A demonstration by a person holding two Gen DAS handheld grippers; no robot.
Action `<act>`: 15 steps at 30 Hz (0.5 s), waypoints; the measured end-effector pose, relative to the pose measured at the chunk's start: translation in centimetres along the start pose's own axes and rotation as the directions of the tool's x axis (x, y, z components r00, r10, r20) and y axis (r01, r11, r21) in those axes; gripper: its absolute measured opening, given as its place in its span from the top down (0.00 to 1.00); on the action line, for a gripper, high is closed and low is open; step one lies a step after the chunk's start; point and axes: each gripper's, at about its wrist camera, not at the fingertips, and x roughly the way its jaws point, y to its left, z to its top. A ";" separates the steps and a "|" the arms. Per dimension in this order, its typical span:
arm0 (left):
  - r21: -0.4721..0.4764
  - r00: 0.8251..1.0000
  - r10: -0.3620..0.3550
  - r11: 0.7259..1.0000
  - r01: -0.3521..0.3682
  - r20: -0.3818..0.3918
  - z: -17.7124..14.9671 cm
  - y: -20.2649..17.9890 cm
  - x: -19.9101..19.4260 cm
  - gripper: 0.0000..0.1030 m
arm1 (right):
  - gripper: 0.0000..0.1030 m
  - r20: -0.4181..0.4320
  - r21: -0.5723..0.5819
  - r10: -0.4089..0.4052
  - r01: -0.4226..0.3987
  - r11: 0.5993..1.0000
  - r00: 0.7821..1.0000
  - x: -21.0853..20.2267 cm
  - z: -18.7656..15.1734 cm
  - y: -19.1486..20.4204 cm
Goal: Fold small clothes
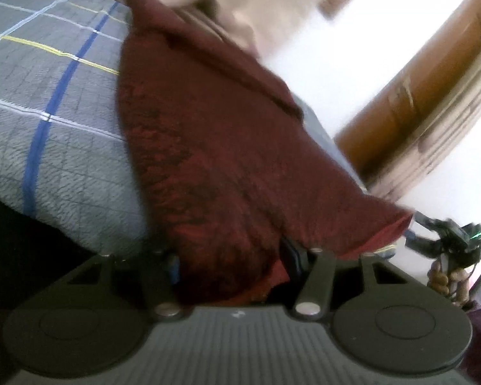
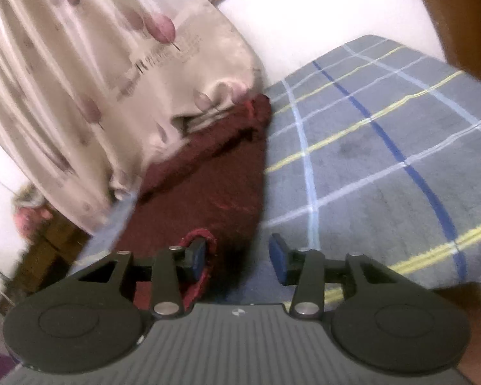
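A dark maroon garment (image 1: 215, 134) lies lengthwise on a grey plaid bedspread (image 1: 48, 102). Its near end drapes over my left gripper (image 1: 232, 256), filling the gap between the fingers and hiding the tips. Only a blue pad (image 1: 174, 266) shows at the cloth's left edge, so I cannot see whether the pads press. In the right wrist view the maroon garment (image 2: 215, 176) runs away from my right gripper (image 2: 237, 256), which stands open. Its left finger (image 2: 197, 256) sits inside a red hem loop and its right pad (image 2: 279, 256) is over the bedspread (image 2: 384, 160).
A cream cloth with purple leaf prints (image 2: 96, 80) hangs over the garment's far end. Wooden furniture (image 1: 433, 96) stands past the bed's edge, by a white wall. A hand (image 1: 445, 279) holds the other gripper beyond the garment's right corner.
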 end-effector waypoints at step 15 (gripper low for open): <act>-0.006 0.998 -0.038 0.999 0.038 -0.051 0.2 0.9 1.4 0.32 | 0.32 -0.184 -0.052 0.005 -0.015 0.999 0.983 3.2 0.5 0.1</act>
